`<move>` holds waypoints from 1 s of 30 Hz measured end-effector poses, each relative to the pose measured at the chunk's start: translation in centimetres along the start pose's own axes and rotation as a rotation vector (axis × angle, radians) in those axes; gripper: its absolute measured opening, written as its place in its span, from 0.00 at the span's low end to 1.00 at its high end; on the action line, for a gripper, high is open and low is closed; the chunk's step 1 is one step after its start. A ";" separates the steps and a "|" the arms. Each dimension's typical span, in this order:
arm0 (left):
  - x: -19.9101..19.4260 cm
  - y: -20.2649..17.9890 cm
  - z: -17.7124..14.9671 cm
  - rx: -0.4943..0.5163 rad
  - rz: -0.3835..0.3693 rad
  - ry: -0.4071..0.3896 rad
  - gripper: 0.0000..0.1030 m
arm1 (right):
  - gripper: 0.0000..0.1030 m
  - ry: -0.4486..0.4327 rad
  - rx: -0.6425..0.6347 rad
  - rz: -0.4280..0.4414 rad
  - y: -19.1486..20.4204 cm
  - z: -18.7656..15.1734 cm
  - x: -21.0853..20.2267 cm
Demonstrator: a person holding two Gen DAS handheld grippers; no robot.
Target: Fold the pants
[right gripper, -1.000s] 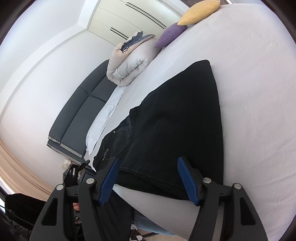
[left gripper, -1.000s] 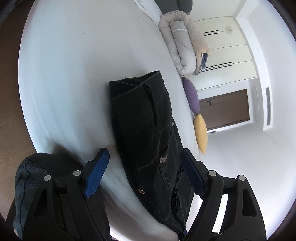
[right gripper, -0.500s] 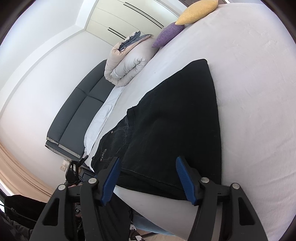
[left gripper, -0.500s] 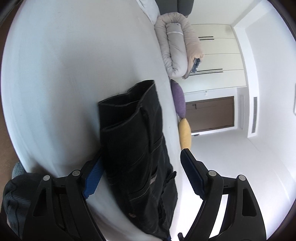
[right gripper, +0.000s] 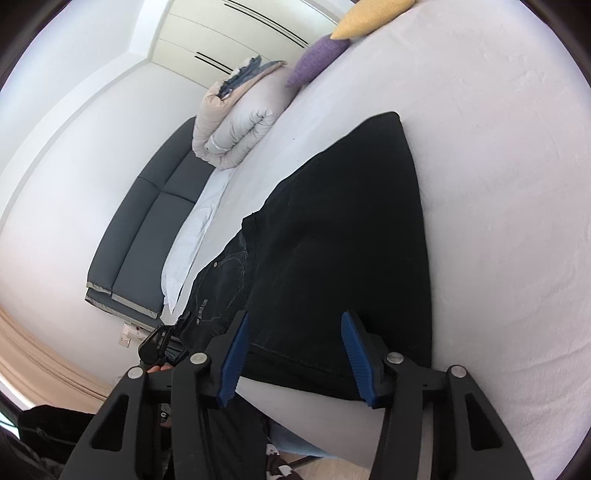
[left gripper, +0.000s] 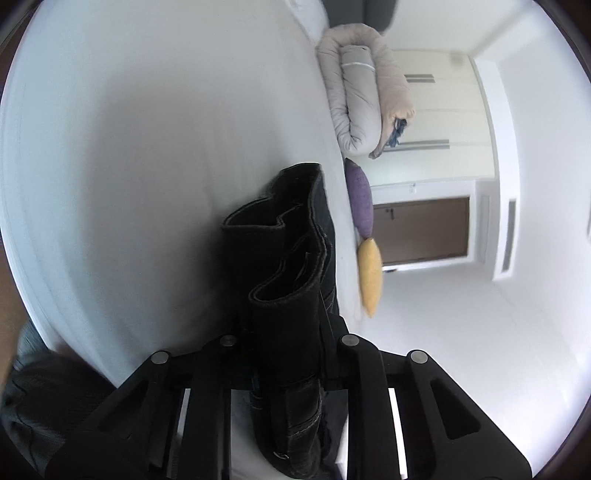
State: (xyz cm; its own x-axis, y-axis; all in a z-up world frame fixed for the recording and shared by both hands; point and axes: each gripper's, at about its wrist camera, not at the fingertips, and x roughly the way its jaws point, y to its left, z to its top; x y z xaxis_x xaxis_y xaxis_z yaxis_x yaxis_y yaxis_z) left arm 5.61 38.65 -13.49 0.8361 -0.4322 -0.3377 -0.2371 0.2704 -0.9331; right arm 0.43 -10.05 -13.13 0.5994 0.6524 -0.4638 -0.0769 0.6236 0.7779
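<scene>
Black pants (right gripper: 332,236) lie on the white bed (right gripper: 498,184), near its front edge. Long axis runs from the waistband end by the left gripper (left gripper: 288,332) to the folded end far up the sheet; in the right wrist view that folded end points up toward the purple pillow (right gripper: 317,61) and yellow pillow (right gripper: 373,18). Legs look doubled over each other, hem edge closest to the right gripper (right gripper: 295,354).

Left: fingers have just closed and now pinch a bunched stack of waistband layers. The pads are hidden behind the cloth, so I'm going by the arms drawn in tight against the fabric. The gripped layers stand up wavy, edges toward the camera.

Right: fingers (right gripper: 232,354) about half open, have just been narrowing. They straddle the hem edge at the bed's front; pads not pressing on cloth, gaps visible on both sides.

Rolled duvet (left gripper: 362,99) sits at the far side of the bed beside the pillows, well apart from the pants. Dark sofa (right gripper: 147,221) beyond the bed.
</scene>
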 end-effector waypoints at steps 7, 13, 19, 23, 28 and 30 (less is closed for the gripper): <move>0.0 -5.1 -0.9 0.248 0.088 -0.010 0.17 | 0.44 0.081 -0.107 0.034 6.1 3.5 3.4; 0.3 -9.8 -2.7 0.443 0.117 -0.007 0.17 | 0.18 0.299 -0.130 0.011 9.3 5.7 13.7; 1.1 -12.7 -4.6 0.572 0.147 -0.001 0.17 | 0.10 0.451 -0.053 -0.054 8.0 5.4 21.0; 1.5 -15.0 -6.0 0.646 0.153 0.001 0.17 | 0.00 0.461 -0.007 -0.054 6.3 5.0 21.6; 3.1 -19.2 -9.1 0.789 0.157 0.027 0.17 | 0.00 0.411 -0.015 -0.019 5.5 4.3 21.0; 4.0 -21.2 -11.0 0.862 0.166 0.041 0.17 | 0.02 0.384 0.014 0.023 5.1 4.2 19.9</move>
State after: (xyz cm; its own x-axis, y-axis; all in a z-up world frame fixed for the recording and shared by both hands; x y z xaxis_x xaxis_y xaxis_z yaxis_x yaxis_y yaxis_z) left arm 8.59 21.72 3.58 0.8015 -0.3563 -0.4802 0.1166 0.8809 -0.4588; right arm 15.32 4.27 -16.55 0.2551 0.7814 -0.5695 -0.0740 0.6030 0.7943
